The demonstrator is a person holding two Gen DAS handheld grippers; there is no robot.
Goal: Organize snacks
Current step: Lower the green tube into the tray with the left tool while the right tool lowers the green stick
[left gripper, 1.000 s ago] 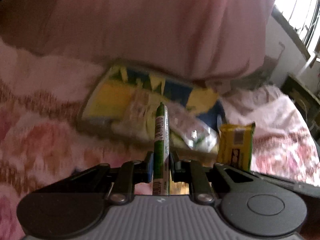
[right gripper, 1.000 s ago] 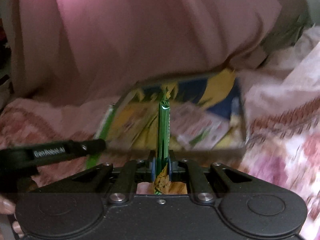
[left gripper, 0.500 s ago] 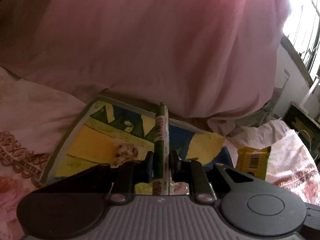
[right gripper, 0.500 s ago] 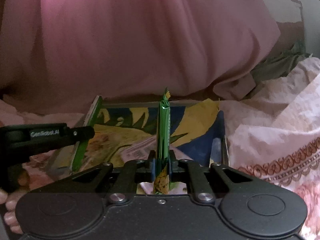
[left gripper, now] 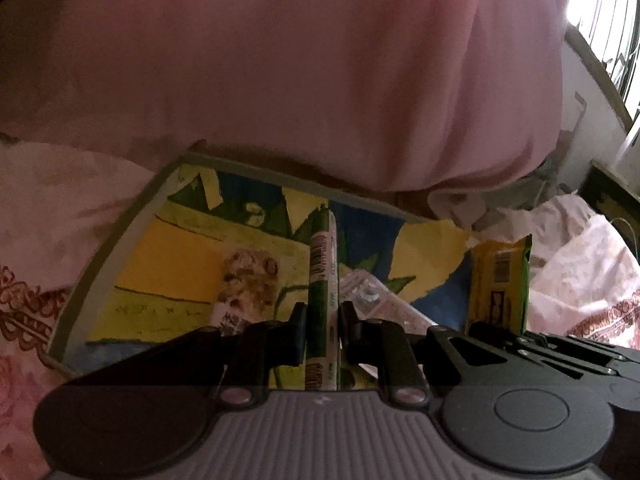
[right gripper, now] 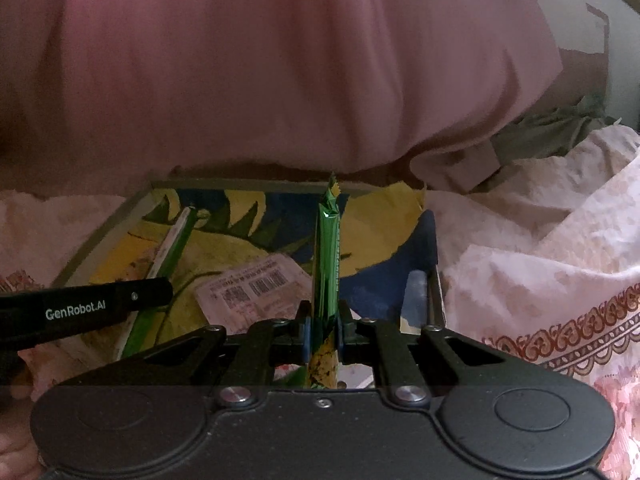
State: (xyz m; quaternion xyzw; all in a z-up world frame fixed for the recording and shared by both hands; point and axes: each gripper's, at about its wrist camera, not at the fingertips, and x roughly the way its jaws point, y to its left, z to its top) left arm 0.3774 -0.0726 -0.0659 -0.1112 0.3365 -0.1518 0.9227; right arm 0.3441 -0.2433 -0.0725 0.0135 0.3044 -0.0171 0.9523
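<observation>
An open box (left gripper: 116,240) lined in yellow, blue and green lies on the bed. My left gripper (left gripper: 322,320) is shut on a green and white snack packet (left gripper: 321,264), held edge-on over the box. My right gripper (right gripper: 323,320) is shut on a shiny green and yellow snack packet (right gripper: 328,248), also edge-on above the box (right gripper: 100,236). From the left wrist view, that packet (left gripper: 500,280) shows its yellow face at the right. The left gripper's arm (right gripper: 100,308) and its packet (right gripper: 172,248) show at the left of the right wrist view. Inside the box lie a barcoded pink packet (right gripper: 256,288), a cookie packet (left gripper: 248,280) and a clear wrapper (left gripper: 372,296).
A big pink pillow (left gripper: 320,72) bulges over the box's far edge. Pink patterned bedding (right gripper: 540,272) surrounds the box. Grey-green cloth (right gripper: 560,136) lies at the far right, and a barred window (left gripper: 608,20) glares at the upper right.
Both grippers have moved forward and down with their packets, so the box looms larger and nearer. Earlier blur has settled. Both grips are unchanged.
</observation>
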